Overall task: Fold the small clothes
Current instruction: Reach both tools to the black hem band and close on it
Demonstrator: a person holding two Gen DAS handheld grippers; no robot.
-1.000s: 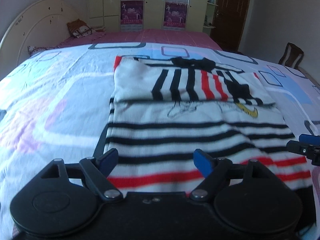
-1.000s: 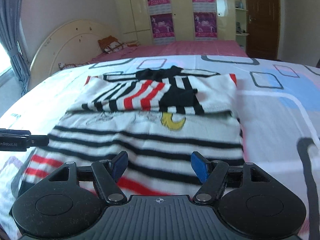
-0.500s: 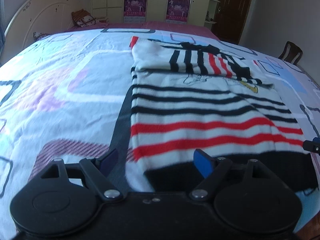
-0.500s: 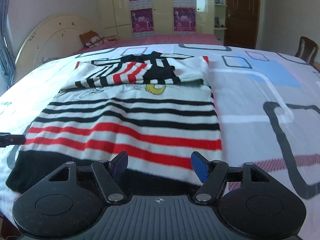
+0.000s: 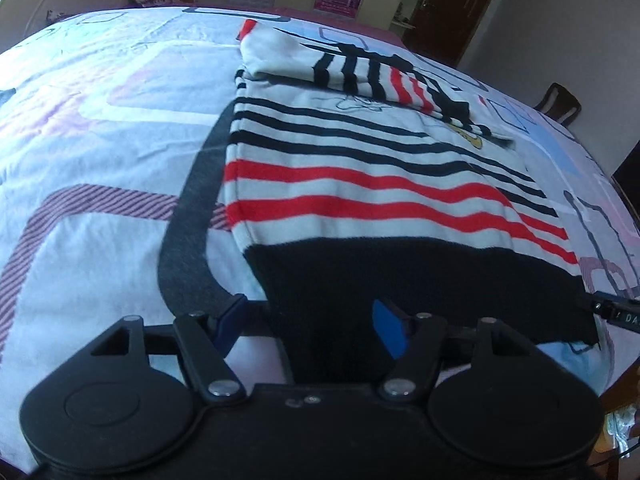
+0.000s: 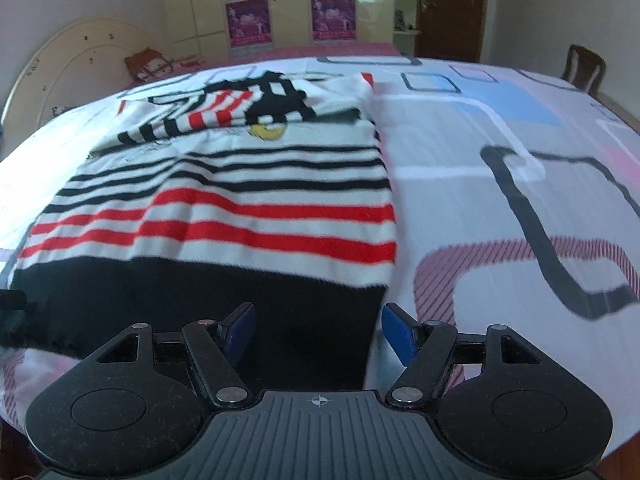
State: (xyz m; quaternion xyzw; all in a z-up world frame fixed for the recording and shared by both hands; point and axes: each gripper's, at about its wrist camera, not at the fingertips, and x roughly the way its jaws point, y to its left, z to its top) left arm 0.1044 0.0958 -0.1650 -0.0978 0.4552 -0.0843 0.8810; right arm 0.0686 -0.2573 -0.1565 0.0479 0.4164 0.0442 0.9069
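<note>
Here the striped sweater (image 5: 360,184) lies flat on the bed (image 5: 100,128), sleeves already folded across the chest, likely so the black hem can be brought up next. The left hand-held gripper (image 5: 310,326) has just been closing, its jaws parted around the hem's left corner, pads not yet pressing. The right hand-held gripper (image 6: 318,334) stands open at the hem's right corner, holding nothing.

You can read only "DA" on the right gripper (image 5: 616,311); the posters' (image 6: 248,20) print stays illegible.
</note>
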